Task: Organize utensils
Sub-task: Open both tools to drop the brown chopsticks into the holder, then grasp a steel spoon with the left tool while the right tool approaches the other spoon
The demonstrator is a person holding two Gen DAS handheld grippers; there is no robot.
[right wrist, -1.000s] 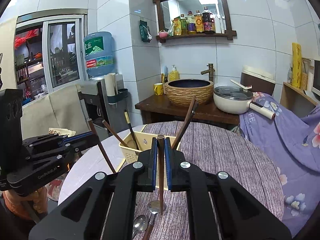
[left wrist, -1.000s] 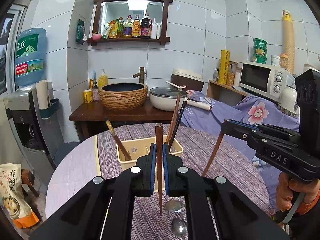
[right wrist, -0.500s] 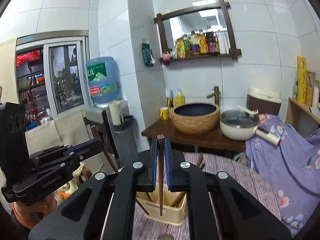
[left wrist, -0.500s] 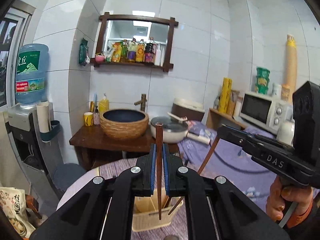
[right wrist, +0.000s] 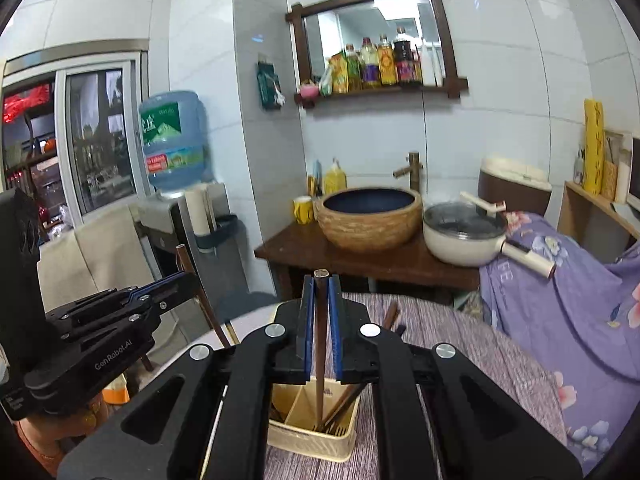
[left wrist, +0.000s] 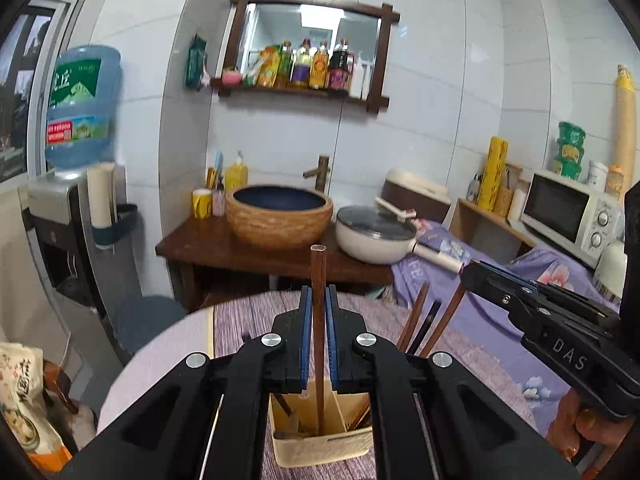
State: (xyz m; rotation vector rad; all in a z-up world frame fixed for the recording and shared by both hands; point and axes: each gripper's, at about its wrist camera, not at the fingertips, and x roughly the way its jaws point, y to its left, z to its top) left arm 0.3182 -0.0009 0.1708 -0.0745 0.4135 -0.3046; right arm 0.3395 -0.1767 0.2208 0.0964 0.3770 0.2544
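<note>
We hold one chopstick upright in each gripper: the left gripper (left wrist: pixel 319 344) is clamped on a chopstick (left wrist: pixel 318 304), the right gripper (right wrist: pixel 321 328) on its own chopstick (right wrist: pixel 321 320), both tips down inside the bin (left wrist: pixel 320 450). Several chopsticks (left wrist: pixel 418 320) already lean in the bin, so we judge sorting well along. Releasing these two is left; the frames show nothing else waiting.

Beside the tan woven-pattern basin (left wrist: pixel 279 219): cream pot (left wrist: pixel 374 238), yellow mug (left wrist: pixel 201 203). Before it: purple streaked tablecloth (left wrist: pixel 472 354), beige caddy (left wrist: pixel 322 446), reddish-brown chopstick (left wrist: pixel 318 320) between blue pads (left wrist: pixel 305 336). Right: purple floral cloth (left wrist: pixel 532 266).
</note>
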